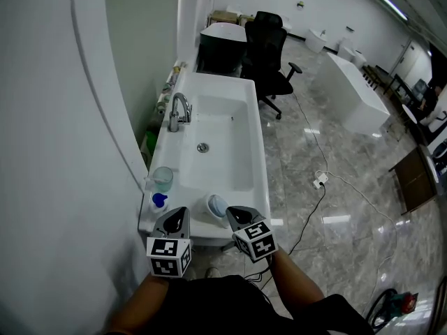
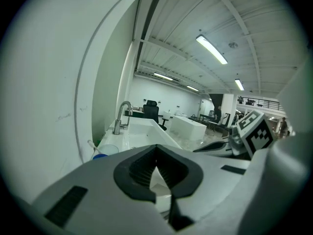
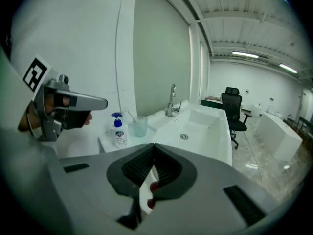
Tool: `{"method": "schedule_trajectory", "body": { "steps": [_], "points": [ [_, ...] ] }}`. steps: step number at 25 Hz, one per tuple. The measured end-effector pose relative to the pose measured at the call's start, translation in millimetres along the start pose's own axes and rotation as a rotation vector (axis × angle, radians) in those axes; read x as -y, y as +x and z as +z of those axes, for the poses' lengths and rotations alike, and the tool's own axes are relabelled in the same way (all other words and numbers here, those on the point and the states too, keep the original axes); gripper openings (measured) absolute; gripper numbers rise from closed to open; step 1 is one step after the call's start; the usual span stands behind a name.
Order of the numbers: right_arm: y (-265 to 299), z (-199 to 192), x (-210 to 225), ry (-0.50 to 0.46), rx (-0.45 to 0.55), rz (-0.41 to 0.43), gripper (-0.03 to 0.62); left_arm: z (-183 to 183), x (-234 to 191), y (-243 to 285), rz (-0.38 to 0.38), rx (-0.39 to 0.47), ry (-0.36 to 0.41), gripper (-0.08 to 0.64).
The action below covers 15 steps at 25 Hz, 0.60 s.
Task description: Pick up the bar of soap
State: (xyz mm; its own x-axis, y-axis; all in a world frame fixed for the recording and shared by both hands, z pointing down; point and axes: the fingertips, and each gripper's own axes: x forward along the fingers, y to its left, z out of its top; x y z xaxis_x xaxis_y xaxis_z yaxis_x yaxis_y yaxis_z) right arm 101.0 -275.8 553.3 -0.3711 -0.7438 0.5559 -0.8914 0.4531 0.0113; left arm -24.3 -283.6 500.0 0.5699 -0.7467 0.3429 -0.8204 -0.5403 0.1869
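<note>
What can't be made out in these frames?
- Bar of soap: head view shows only a pale round thing on the sink's front rim, too small to identify.
- Pump bottle: left gripper view, the left gripper hides all but its blue top.
- Clutter beside the faucet: head view, too small to name.
</note>
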Motion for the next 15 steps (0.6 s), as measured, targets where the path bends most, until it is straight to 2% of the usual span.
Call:
{"method": "schedule_trajectory", "body": {
  "steps": [3, 5, 10, 12, 15],
  "points": [
    [15.0, -7.5, -0.1, -0.110, -0.043, 0.044, 0.005, -3.7, -4.9, 0.8, 0.018, 0.001, -0.019, 0.003],
    [21.4, -11.0, -2.8, -0.144, -0.065, 0.091, 0.013, -6.1, -5.9, 0.9, 0.026, -0.001, -0.022, 0.002],
    [38.5, -18.5, -2.8, -0.162, -0.112, 0.153, 0.089, -9.1, -10.1, 2.5, 0.045, 0.001, -0.024, 0.003],
    [44.7, -20.7, -2.5, -0.186, -0.119, 0.169, 0.108, -10.6, -11.9, 1.7, 0.055, -0.002, -0.025, 0.003],
    [55.5, -28.3, -4.2, -0.234, -0.151, 0.201, 0.174, -13.5, -14.1, 0.6, 0.067, -0.006, -0.023, 0.002]
  ]
}}
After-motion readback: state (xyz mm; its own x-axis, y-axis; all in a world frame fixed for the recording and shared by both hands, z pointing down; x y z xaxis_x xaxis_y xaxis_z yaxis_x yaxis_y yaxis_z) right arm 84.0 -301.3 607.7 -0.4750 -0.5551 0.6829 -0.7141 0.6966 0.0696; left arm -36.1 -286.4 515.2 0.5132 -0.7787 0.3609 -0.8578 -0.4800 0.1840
